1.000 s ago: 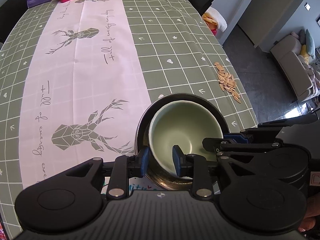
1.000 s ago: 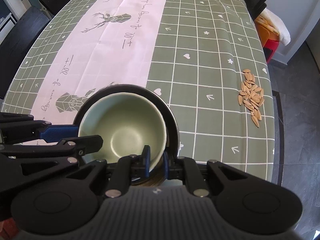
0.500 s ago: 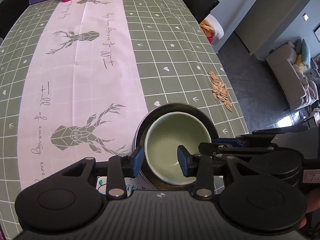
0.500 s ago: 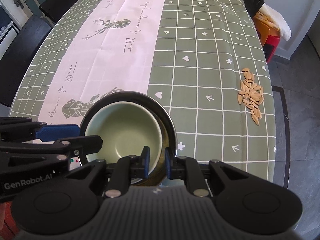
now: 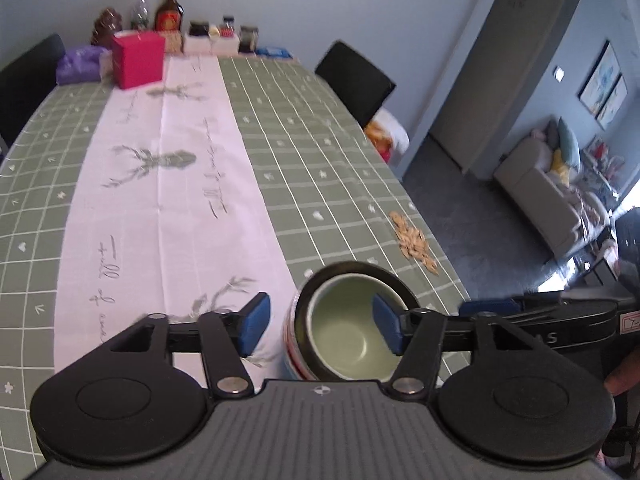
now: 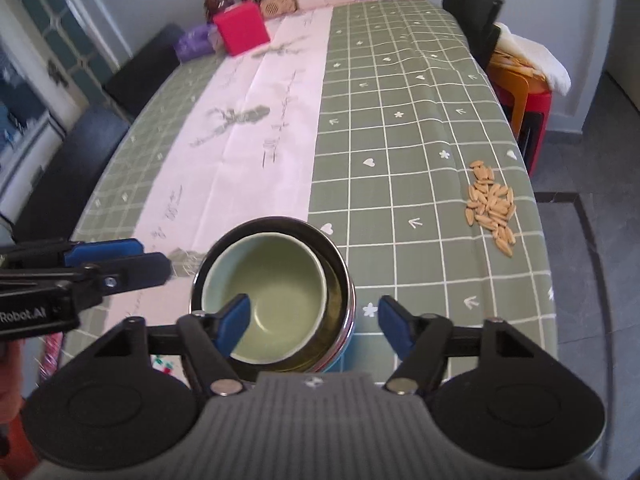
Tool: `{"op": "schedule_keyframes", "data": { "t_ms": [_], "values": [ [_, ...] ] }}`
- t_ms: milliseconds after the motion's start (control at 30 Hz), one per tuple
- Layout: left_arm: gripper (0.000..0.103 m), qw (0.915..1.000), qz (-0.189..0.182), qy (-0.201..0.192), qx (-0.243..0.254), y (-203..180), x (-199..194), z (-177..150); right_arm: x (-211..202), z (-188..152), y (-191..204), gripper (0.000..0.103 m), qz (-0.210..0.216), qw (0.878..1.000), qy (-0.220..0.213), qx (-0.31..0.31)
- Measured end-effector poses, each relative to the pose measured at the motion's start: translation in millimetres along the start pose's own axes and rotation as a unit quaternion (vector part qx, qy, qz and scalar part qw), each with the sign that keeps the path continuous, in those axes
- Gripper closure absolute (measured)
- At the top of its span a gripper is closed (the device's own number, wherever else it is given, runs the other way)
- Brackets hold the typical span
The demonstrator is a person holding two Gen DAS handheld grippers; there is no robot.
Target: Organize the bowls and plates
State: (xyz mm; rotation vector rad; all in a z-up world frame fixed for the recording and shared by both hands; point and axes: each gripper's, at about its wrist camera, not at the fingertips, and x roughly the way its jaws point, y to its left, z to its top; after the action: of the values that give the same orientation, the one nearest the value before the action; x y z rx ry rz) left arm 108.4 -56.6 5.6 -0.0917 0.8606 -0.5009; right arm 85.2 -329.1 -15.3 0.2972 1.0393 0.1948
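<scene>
A pale green bowl (image 5: 348, 336) (image 6: 276, 280) sits nested inside a steel bowl (image 5: 352, 270) (image 6: 342, 280) near the table's front right edge. My left gripper (image 5: 320, 320) hovers just before the bowls with its jaws opening. Its left pad (image 5: 254, 318) is clear of the steel wall and its right pad (image 5: 386, 322) is over the green bowl, pressing on nothing. My right gripper (image 6: 313, 322) is also opening: one pad (image 6: 236, 320) is over the green bowl, the other (image 6: 390, 326) is outside the steel rim. Each gripper shows at the side of the other's view.
A pile of pale seeds (image 5: 414, 242) (image 6: 490, 204) lies by the table's right edge. A red box (image 5: 138, 60) (image 6: 240, 28), a purple pack, bottles and jars stand at the far end. Dark chairs (image 5: 356, 80) line both sides. A person's hand (image 5: 622, 376) is at the right.
Both grippers held the bowls' near rims and have let go. Their jaws have spread wide, and both have drawn back and tipped up, bringing the table's far end into view.
</scene>
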Motion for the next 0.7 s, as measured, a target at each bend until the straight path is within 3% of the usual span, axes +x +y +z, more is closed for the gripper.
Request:
{"op": "schedule_keyframes", "data": {
  "t_ms": [67, 200, 400, 567, 700],
  "values": [
    [0.02, 0.9998, 0.005, -0.019, -0.007, 6.0, -2.7, -9.9, -0.7, -11.2, -10.0, 0.029, 0.009, 0.999, -0.018, 0.032],
    [0.018, 0.9982, 0.009, -0.03, -0.05, 20.0, 2.0, -30.5, 1.8, -35.6, -27.7, 0.023, 0.04, 0.992, -0.058, 0.108],
    [0.019, 0.9887, -0.025, -0.056, -0.136, 39.1, 16.2, -58.7, 11.9, -67.2, -38.9, 0.024, 0.076, 0.972, -0.111, 0.192],
    [0.019, 0.9765, -0.056, -0.058, -0.2, 49.1, 32.6, -72.5, 24.4, -76.6, -46.5, 0.025, 0.102, 0.958, -0.113, 0.242],
    [0.019, 0.9732, -0.06, -0.05, -0.216, 49.8, 44.7, -75.5, 33.2, -77.0, -46.2, 0.025, 0.105, 0.955, -0.113, 0.253]
  ]
}}
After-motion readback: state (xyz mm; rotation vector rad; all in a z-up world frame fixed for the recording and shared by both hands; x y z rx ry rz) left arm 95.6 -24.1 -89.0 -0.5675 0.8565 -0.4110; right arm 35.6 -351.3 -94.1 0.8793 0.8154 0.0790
